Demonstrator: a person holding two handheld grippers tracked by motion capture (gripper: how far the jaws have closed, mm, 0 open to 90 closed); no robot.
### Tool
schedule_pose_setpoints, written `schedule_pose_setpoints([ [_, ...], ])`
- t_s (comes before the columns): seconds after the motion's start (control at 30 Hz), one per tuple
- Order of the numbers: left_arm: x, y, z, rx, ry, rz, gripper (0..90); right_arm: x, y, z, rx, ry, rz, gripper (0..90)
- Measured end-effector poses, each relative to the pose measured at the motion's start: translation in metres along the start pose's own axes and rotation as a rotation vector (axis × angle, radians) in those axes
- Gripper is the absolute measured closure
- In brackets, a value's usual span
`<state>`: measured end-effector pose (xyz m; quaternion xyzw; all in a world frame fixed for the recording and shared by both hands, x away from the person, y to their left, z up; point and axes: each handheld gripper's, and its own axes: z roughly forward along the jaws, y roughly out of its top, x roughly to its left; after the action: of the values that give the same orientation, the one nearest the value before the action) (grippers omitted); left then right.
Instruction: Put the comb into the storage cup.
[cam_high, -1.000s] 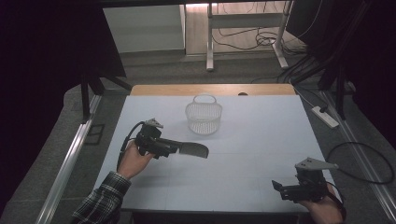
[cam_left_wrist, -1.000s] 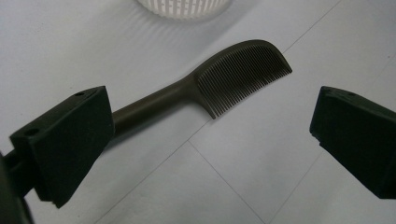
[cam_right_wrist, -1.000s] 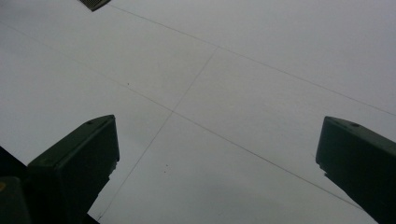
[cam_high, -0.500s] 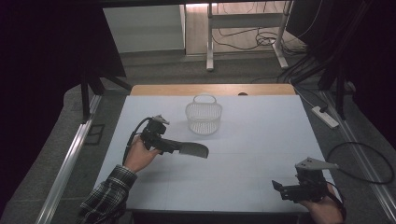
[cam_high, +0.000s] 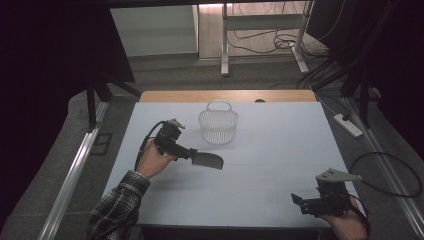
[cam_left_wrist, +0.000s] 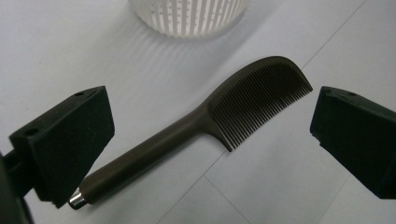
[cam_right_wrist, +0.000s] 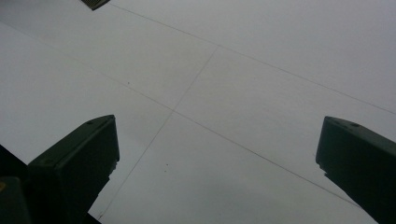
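Observation:
A dark brown comb (cam_left_wrist: 252, 100) with a long handle lies flat on the white table, its teeth end toward the white slatted basket (cam_left_wrist: 187, 16). My left gripper (cam_left_wrist: 210, 135) is open, its jaws wide apart on either side of the comb; the handle's metal tip lies close by the left jaw. From the high view the comb (cam_high: 207, 160) lies just in front of the basket (cam_high: 218, 125), with the left gripper (cam_high: 187, 151) reaching over its handle. My right gripper (cam_high: 299, 202) stands open at the near right of the table, holding nothing (cam_right_wrist: 215, 168).
The white table top (cam_high: 280, 150) has a wooden strip along its far edge. A power strip (cam_high: 348, 125) and cables lie on the floor to the right. A metal rail (cam_high: 75, 170) runs along the left side.
The left hand and its gripper have crept slightly farther from the person and to the right. The comb lies in the same place. The right gripper has not moved.

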<state>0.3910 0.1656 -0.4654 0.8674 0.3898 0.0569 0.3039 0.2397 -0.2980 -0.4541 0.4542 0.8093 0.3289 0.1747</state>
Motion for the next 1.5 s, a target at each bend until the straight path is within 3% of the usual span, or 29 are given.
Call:
schedule_pose_setpoints([
  [0.13,0.000,0.003,0.002,0.011,0.015,0.000,1.2,0.000,0.000,0.000,0.001,0.002,-0.001,0.0],
  [0.27,0.002,0.004,0.003,0.016,0.021,0.003,11.2,0.000,0.000,0.000,0.001,0.002,-0.002,0.0],
  [0.4,0.003,0.004,0.004,0.026,0.065,0.009,31.3,0.000,0.000,0.000,0.003,0.003,-0.002,0.0],
  [0.6,0.008,0.005,0.004,0.034,0.051,0.001,67.3,0.000,0.000,0.001,0.008,0.004,-0.004,0.0],
  [0.77,0.012,0.006,0.008,0.033,0.044,-0.029,87.3,0.000,0.000,0.001,0.010,0.005,-0.002,0.0],
  [0.97,0.015,0.009,0.014,0.039,0.012,-0.062,89.1,0.000,0.000,0.001,0.013,0.007,-0.002,0.0],
  [1.5,0.023,0.001,0.044,0.098,0.036,-0.079,89.1,0.000,0.000,0.002,0.018,0.009,-0.003,0.0],
])
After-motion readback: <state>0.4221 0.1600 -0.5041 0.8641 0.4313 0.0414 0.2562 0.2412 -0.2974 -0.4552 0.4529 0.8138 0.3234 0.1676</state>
